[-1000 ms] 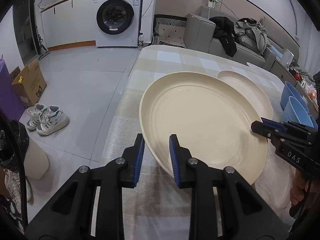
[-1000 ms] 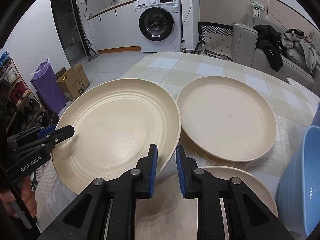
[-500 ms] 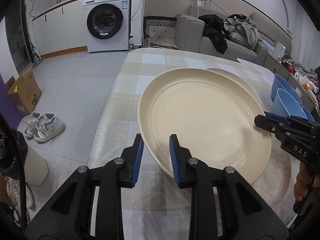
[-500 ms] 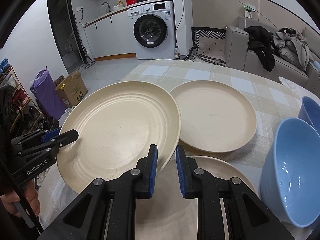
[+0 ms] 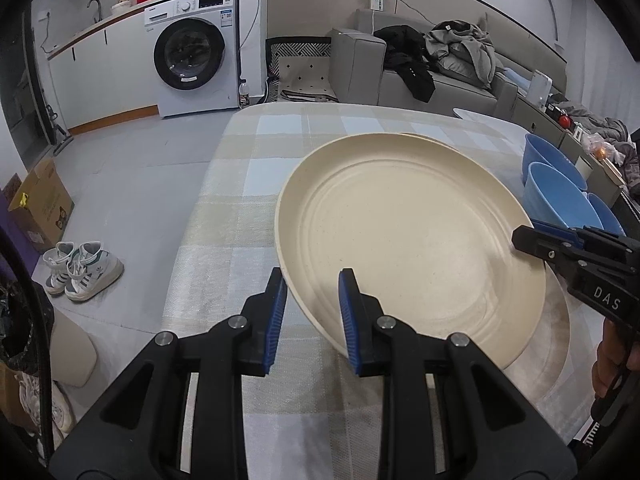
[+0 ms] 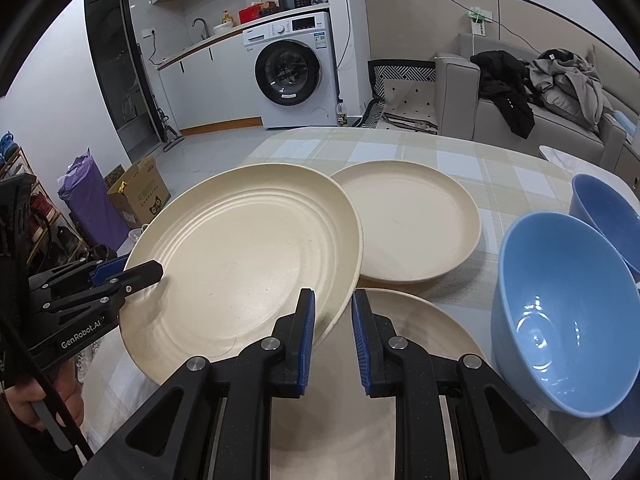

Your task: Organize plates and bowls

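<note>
A large cream ridged plate (image 5: 412, 236) (image 6: 244, 264) is held in the air above the table by both grippers. My left gripper (image 5: 313, 300) is shut on its near-left rim. My right gripper (image 6: 333, 320) is shut on its opposite rim. Below it lies another cream plate (image 6: 424, 336) on the table, mostly hidden by the gripper. A smaller cream plate (image 6: 412, 220) lies further back. Blue bowls (image 6: 560, 320) (image 5: 556, 196) stand to the right.
The table has a checked cloth (image 5: 240, 184); its left edge drops to the floor, with shoes (image 5: 80, 268) and a cardboard box (image 5: 40, 204) below. A washing machine (image 5: 196, 52) and a sofa (image 5: 432, 76) stand behind.
Both grippers have carried the large plate up and to the right, so it now hangs over the near cream plate. More of the blue bowls has come into view.
</note>
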`<action>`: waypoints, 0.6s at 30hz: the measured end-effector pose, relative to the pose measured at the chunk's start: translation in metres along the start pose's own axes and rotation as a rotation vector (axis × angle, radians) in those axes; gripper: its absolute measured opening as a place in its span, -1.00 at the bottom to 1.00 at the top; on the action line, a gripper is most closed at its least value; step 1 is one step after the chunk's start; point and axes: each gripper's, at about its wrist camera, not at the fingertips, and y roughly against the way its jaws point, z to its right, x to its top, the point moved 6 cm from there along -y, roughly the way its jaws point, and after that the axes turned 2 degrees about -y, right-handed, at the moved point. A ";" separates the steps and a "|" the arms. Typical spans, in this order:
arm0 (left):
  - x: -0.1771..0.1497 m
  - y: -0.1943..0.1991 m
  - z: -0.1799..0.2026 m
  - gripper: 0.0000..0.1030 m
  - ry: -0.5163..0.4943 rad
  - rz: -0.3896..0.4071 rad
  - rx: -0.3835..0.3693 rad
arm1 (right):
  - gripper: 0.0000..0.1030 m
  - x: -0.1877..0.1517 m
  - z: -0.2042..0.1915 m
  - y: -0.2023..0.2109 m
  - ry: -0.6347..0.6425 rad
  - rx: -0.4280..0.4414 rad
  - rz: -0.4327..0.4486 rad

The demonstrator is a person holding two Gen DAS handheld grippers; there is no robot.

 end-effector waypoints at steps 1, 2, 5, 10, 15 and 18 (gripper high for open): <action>0.000 0.001 0.001 -0.57 -0.005 0.001 -0.001 | -0.63 -0.001 0.001 0.003 -0.002 -0.003 0.004; 0.000 0.003 0.003 -0.57 -0.012 0.001 -0.002 | -0.63 -0.003 0.002 0.006 -0.005 -0.004 0.007; 0.000 0.007 0.010 -0.57 -0.035 0.007 0.000 | -0.62 -0.006 0.004 0.014 -0.018 -0.005 0.017; -0.001 0.011 0.021 -0.57 -0.066 0.003 -0.007 | -0.60 -0.014 0.009 0.024 -0.035 -0.016 0.026; -0.005 0.014 0.029 -0.57 -0.085 -0.006 -0.022 | -0.60 -0.024 0.014 0.034 -0.052 -0.019 0.030; -0.007 0.015 0.036 -0.57 -0.096 -0.007 -0.034 | -0.60 -0.027 0.019 0.042 -0.070 -0.022 0.041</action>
